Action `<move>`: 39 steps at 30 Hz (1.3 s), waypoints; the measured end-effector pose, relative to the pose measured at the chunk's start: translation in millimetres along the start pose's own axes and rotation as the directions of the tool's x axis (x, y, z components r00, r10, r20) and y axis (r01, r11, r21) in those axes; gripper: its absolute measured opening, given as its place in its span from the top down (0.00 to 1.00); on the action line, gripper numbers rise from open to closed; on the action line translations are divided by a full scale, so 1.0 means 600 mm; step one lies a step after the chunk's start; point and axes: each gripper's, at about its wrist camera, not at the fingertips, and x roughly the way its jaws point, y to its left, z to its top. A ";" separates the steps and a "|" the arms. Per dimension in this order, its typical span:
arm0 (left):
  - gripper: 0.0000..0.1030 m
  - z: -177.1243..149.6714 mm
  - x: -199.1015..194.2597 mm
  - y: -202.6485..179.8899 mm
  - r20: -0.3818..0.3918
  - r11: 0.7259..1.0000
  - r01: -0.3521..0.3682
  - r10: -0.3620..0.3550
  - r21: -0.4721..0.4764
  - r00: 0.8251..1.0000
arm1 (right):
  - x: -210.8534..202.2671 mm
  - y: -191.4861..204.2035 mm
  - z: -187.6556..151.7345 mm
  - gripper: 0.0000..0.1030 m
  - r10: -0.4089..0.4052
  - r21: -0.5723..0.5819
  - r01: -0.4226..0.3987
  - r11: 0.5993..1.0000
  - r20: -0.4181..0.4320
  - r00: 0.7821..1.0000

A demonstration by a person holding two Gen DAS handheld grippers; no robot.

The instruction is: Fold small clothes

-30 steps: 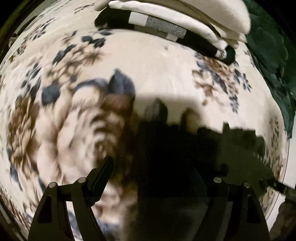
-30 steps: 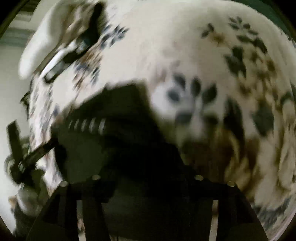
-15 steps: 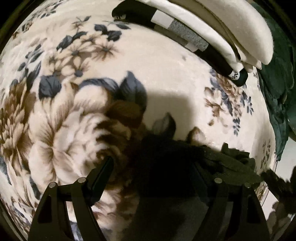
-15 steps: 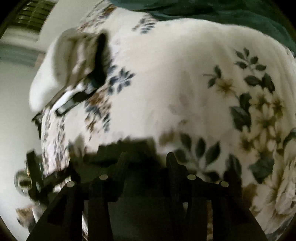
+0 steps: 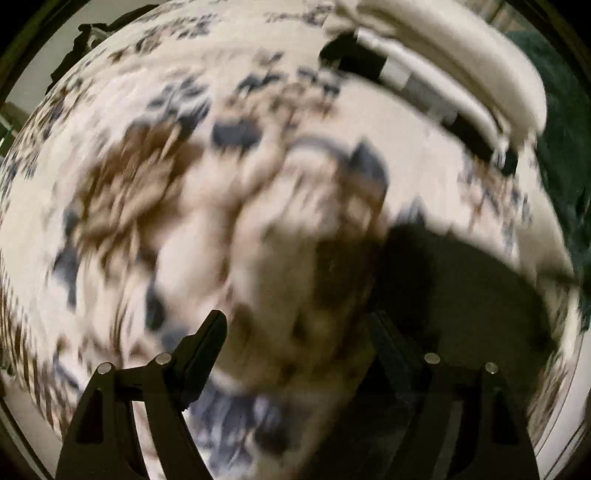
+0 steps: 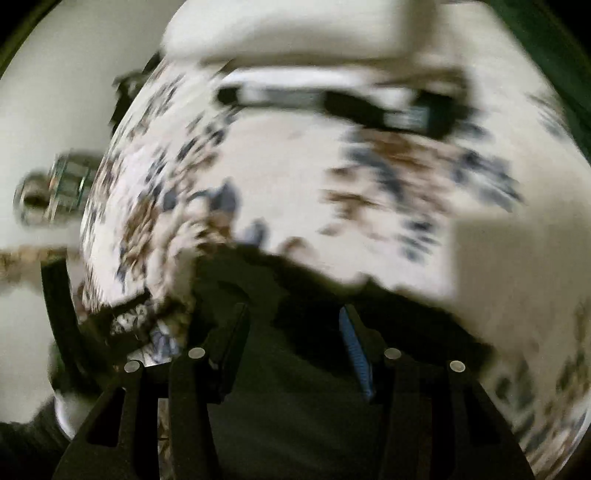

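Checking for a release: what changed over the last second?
Right tool has just been opening over the dark garment, nothing visibly pinched, and swung so the folded stack shifted in view from upper left to top centre. Left tool slid aside, open. Stack and floral blanket unmoved.

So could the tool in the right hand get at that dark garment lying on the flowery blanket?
Probably yes. The right tool hangs directly over the dark garment, jaws just opening and apart with nothing gripped, and nothing lies between them. Blur hides detail.
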 end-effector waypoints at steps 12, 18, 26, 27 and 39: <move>0.25 -0.069 0.025 0.008 -0.028 0.997 0.079 -0.080 -0.017 0.996 | 0.209 0.123 0.128 0.93 -0.078 -0.122 0.040 0.992 -0.330 0.941; 0.25 -0.083 0.048 -0.002 -0.032 0.995 0.099 -0.100 -0.016 0.995 | 0.212 0.074 0.144 0.95 -0.059 0.097 0.090 0.991 -0.288 0.956; 0.25 -0.077 0.041 -0.011 -0.056 0.994 0.104 -0.102 0.034 0.993 | 0.149 -0.007 0.140 0.82 0.245 0.353 -0.161 0.922 -0.206 0.948; 0.25 -0.071 0.037 -0.012 -0.050 0.993 0.111 -0.109 0.043 0.993 | 0.108 -0.019 0.136 0.60 0.216 0.317 -0.156 0.936 -0.164 0.963; 0.25 0.051 0.037 -0.134 0.032 0.959 0.062 -0.074 0.277 0.997 | -0.122 -0.227 -0.114 0.43 -0.133 0.263 0.146 0.954 -0.066 0.989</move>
